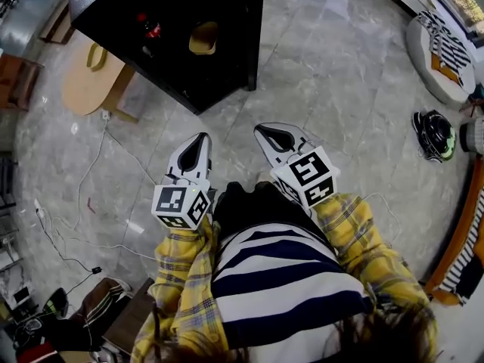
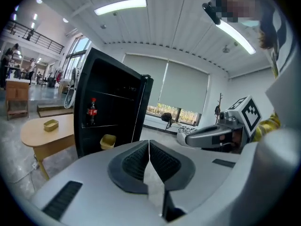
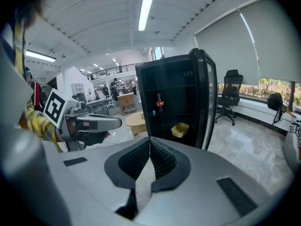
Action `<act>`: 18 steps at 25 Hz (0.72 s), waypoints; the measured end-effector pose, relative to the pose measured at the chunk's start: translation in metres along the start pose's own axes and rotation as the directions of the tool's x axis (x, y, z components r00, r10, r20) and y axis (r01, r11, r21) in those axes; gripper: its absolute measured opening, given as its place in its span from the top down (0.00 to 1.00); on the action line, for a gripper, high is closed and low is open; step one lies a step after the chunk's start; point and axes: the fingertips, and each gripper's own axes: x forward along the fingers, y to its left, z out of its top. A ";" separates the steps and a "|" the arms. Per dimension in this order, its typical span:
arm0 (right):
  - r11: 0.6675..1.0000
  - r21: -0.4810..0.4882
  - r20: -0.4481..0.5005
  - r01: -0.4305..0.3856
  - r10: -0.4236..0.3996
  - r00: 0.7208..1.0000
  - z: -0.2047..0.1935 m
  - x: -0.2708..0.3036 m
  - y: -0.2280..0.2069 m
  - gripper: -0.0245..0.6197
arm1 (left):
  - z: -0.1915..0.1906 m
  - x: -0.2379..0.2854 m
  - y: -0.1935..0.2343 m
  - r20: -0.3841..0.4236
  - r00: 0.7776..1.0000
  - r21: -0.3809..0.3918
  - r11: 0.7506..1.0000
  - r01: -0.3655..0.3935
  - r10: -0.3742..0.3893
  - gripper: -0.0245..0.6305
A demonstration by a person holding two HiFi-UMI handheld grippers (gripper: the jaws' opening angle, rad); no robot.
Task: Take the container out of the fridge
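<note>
Yellow container [image 1: 203,39] sits on lower shelf inside open black fridge [image 1: 234,66], well ahead of both hand-held grippers, approx. straight in front. Cola bottle [image 1: 151,29] is on shelf above it. Jaws pressed together w/ nothing btwn on left hand-held gripper [image 1: 203,137] & right hand-held gripper [image 1: 261,131].

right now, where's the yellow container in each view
Head view: container at top centre, inside the fridge.
Left gripper view: container left of centre, low in the fridge, just above the jaws.
Right gripper view: container right of centre, low in the fridge.
Shared landmark: the bottle in the fridge, left of the container.
</note>
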 end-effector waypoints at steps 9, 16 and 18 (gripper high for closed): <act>1.000 0.014 -0.017 0.009 -0.009 1.000 -0.003 0.023 -0.028 0.92 | -0.012 0.052 0.013 -0.083 0.996 0.149 0.989 -0.005 0.018 0.93; 0.996 0.075 -0.019 0.047 -0.046 0.999 -0.008 0.041 -0.050 0.92 | -0.024 0.097 0.037 -0.147 0.989 0.270 0.962 0.026 0.015 0.93; 0.993 0.093 -0.014 0.070 -0.069 0.997 -0.009 0.050 -0.059 0.92 | -0.025 0.110 0.044 -0.159 0.987 0.317 0.947 0.043 0.008 0.93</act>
